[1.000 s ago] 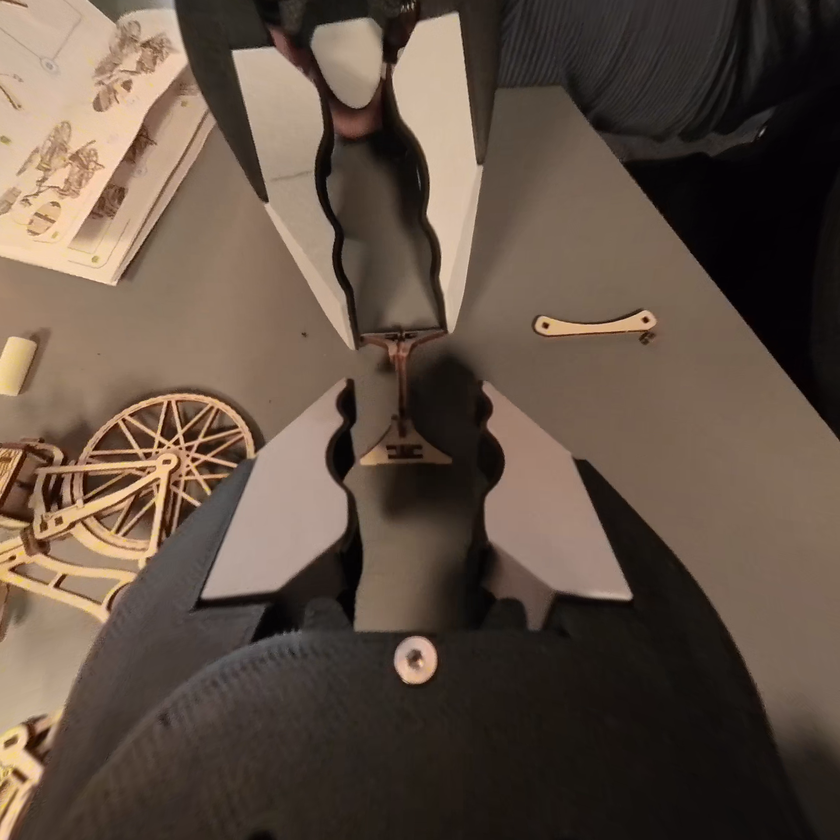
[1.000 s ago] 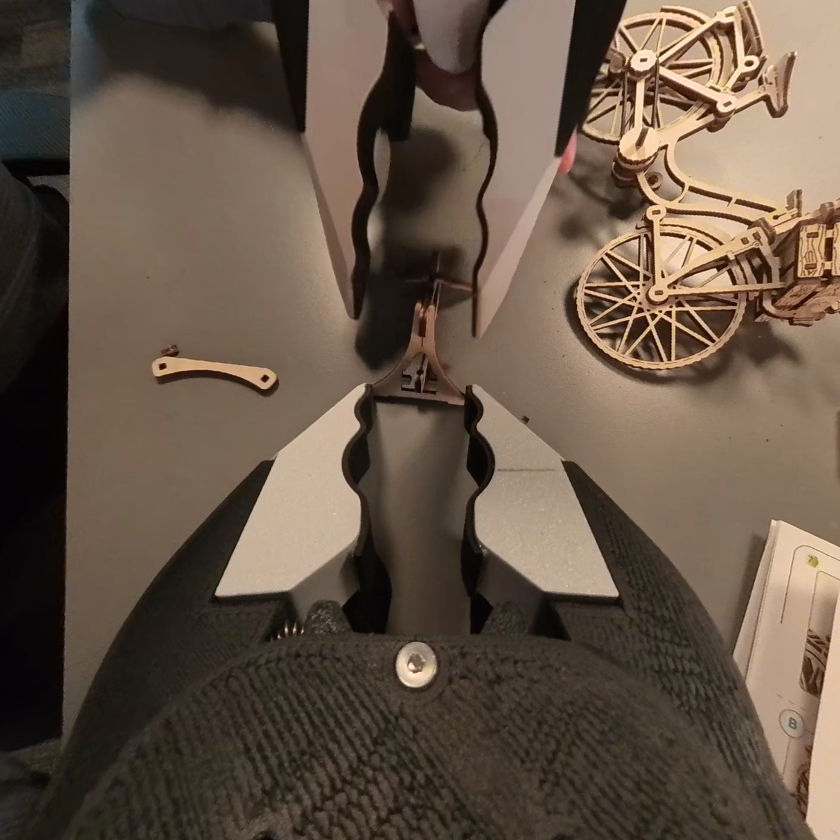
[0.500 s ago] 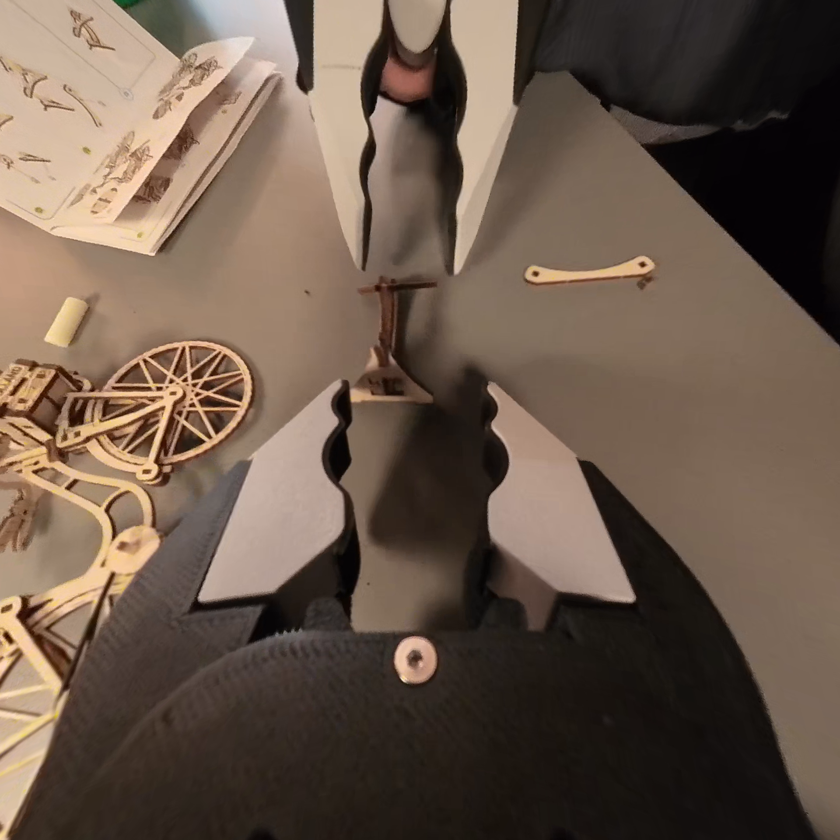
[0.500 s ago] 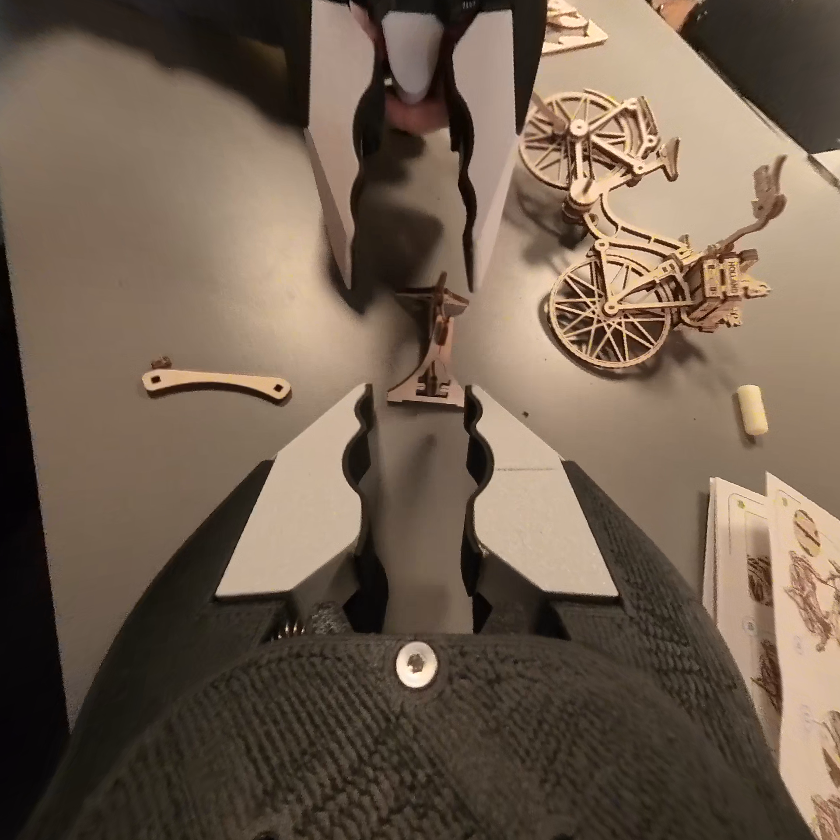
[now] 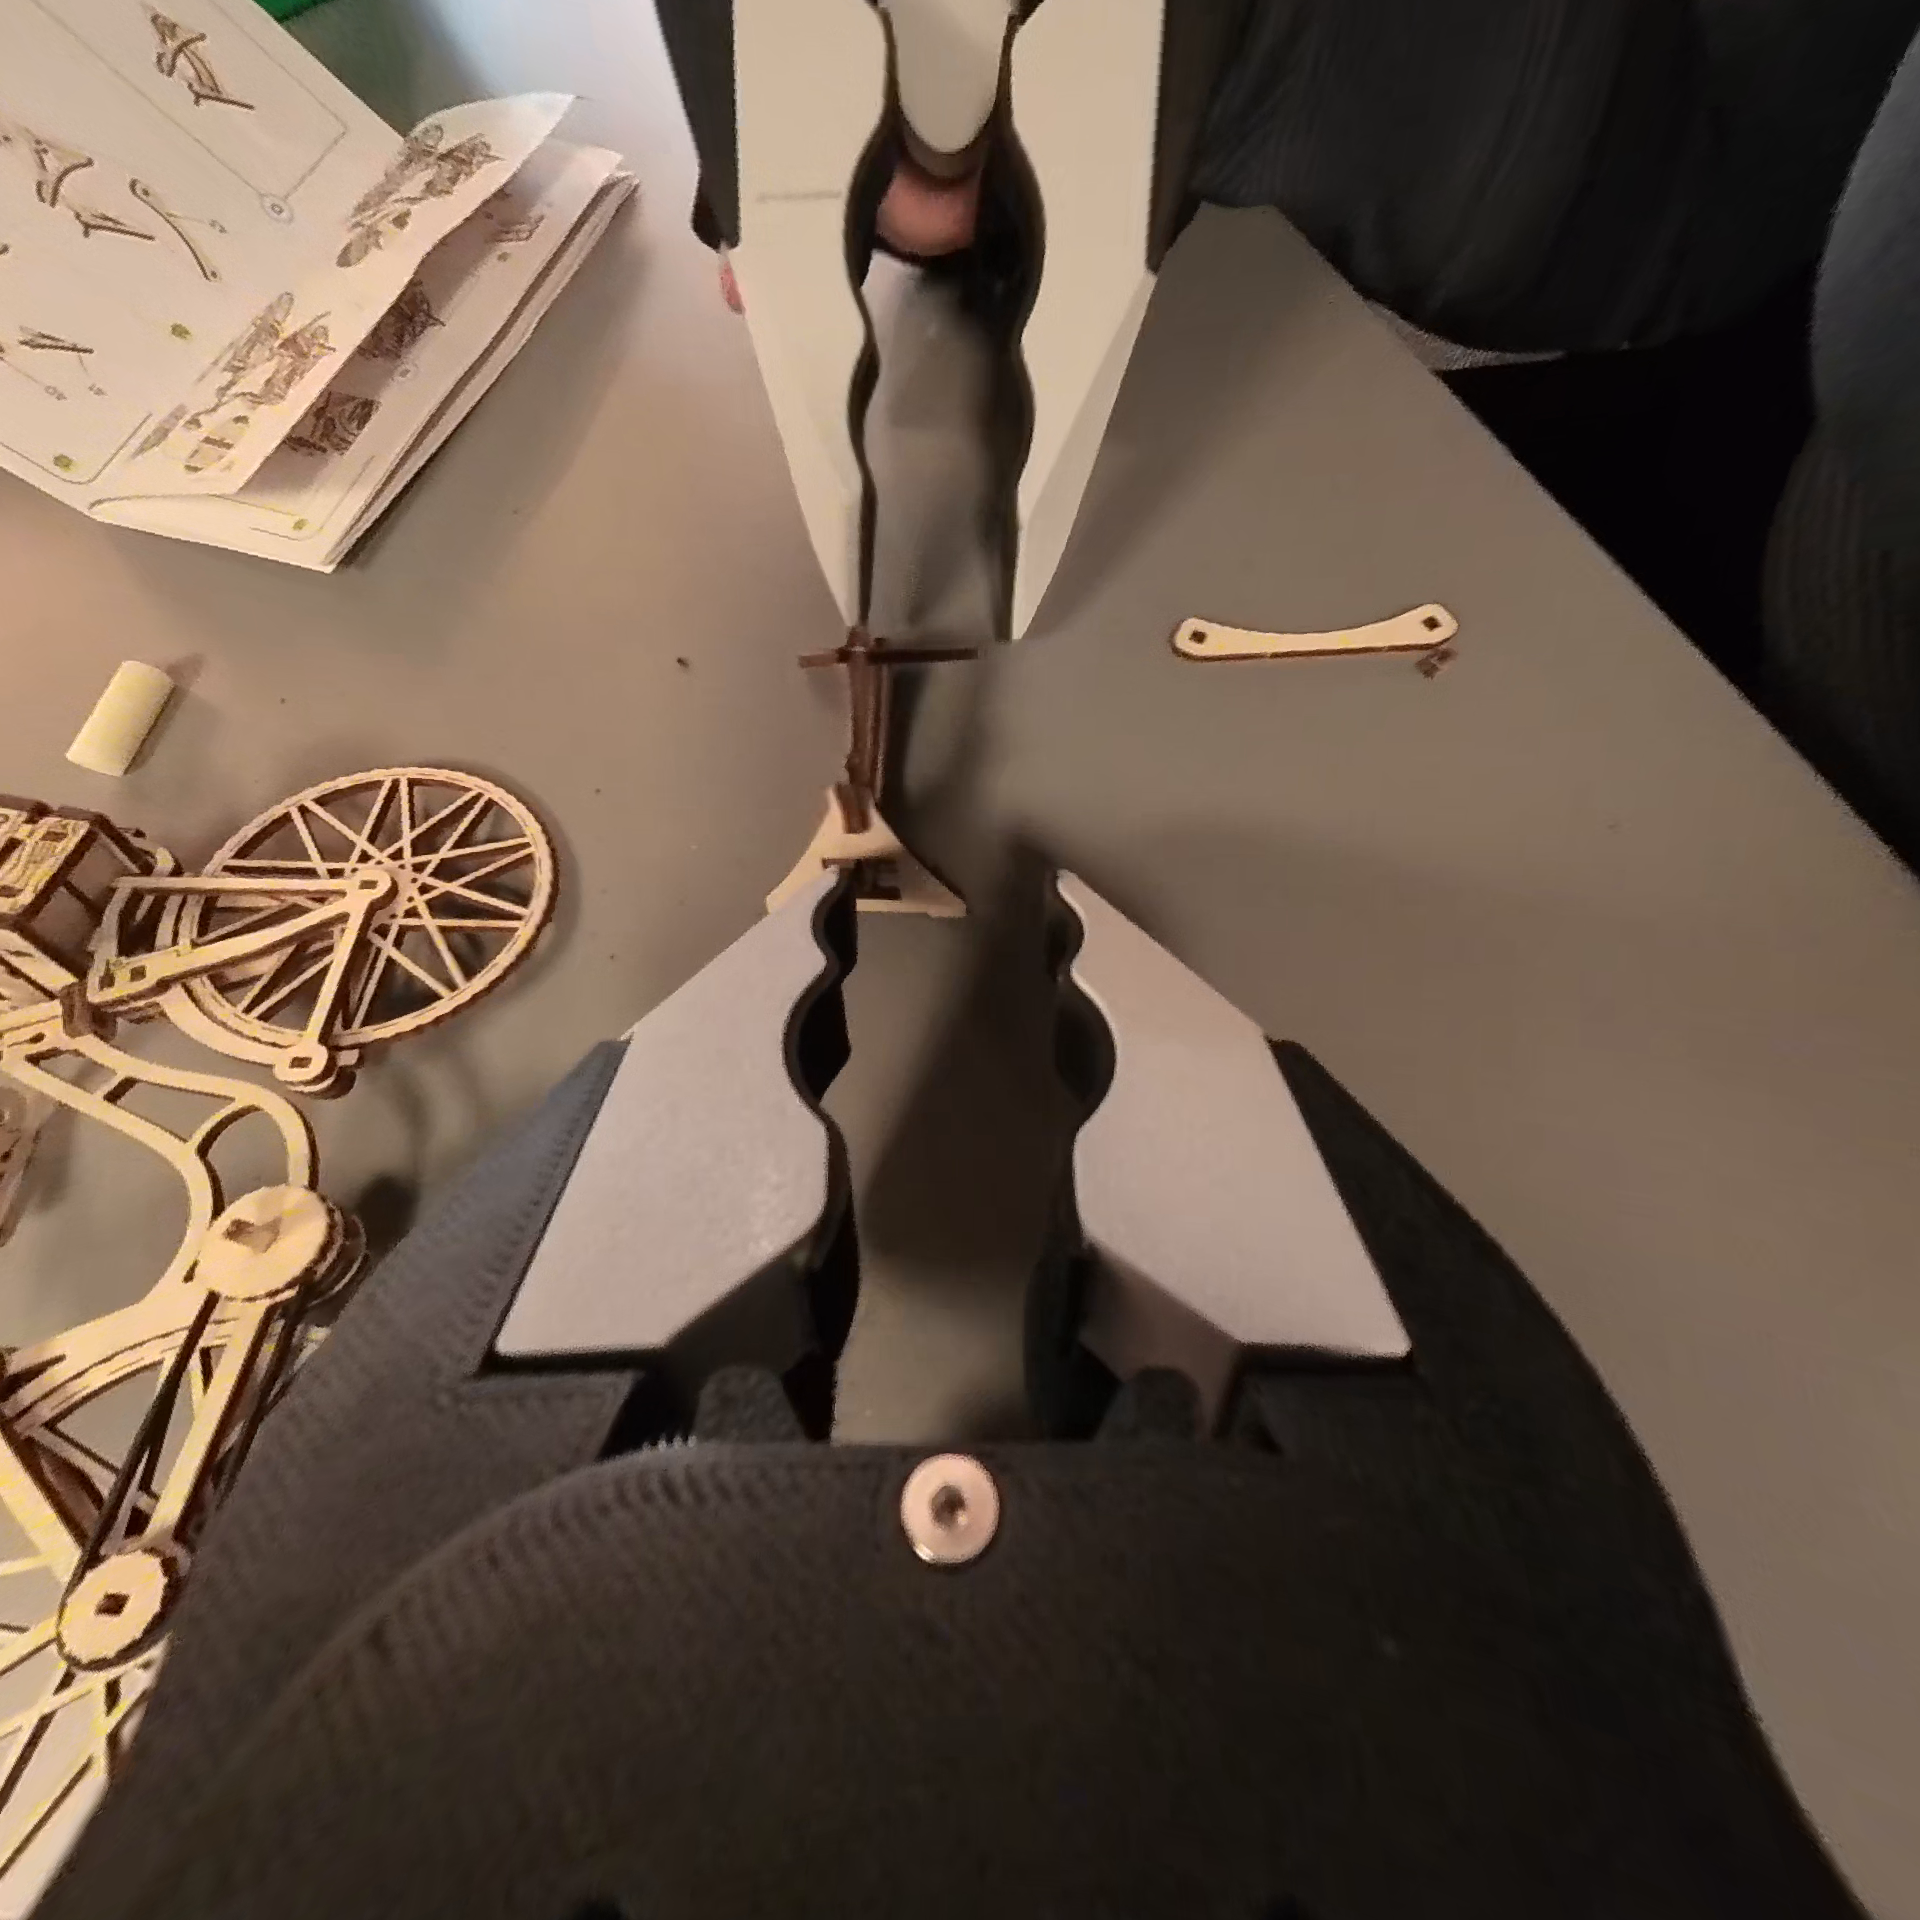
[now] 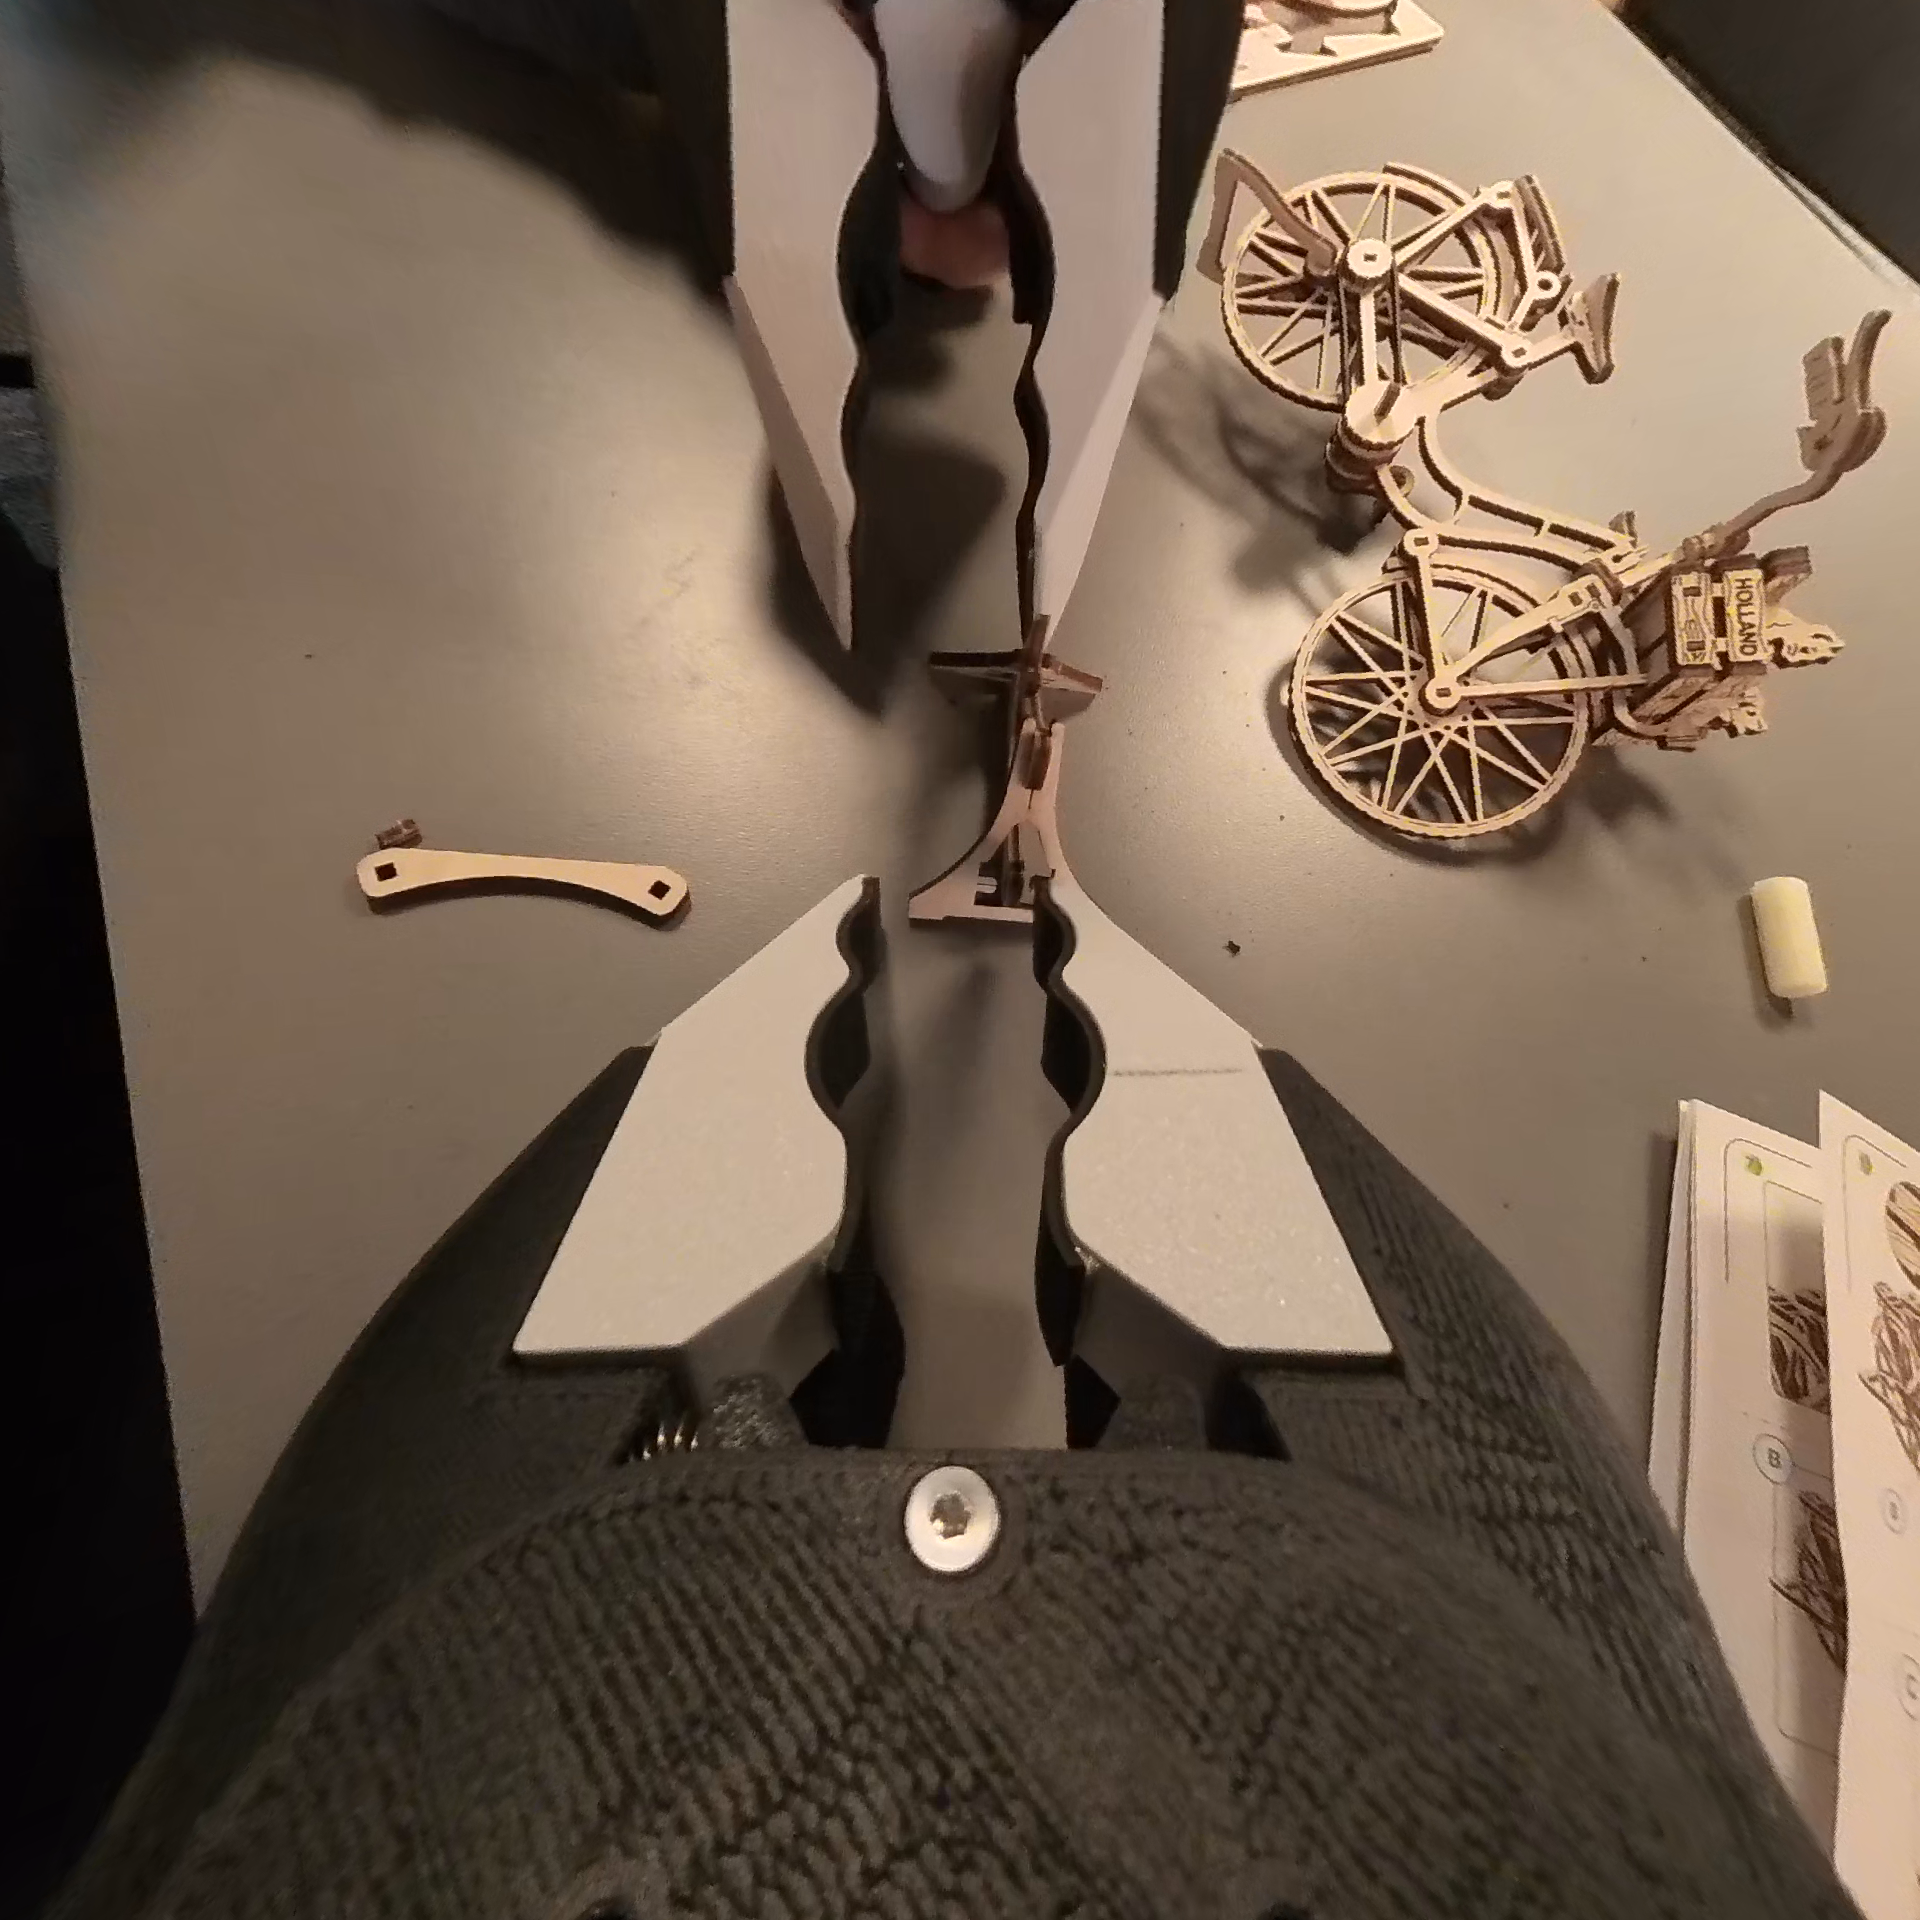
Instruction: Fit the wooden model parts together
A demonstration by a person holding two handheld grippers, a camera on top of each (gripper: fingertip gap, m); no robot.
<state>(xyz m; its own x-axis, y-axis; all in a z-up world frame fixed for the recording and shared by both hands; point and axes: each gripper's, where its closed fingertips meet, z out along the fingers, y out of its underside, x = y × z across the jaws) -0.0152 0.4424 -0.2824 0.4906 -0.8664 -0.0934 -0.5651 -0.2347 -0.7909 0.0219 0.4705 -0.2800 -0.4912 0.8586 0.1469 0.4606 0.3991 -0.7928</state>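
Both grippers, left [image 5: 951, 894] and right [image 6: 951, 914], face each other with jaws parted, gripping nothing; between their tips the small wooden part [image 5: 868, 810] lies on the grey table [image 5: 1403, 935], near the wooden bicycle model [image 6: 1538, 582].

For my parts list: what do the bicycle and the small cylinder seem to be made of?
Bicycle: thin pale plywood, apparently, unpainted, with dark burnt-looking cut edges. Cylinder: pale yellowish and matte, maybe wax or foam; I cannot tell which.
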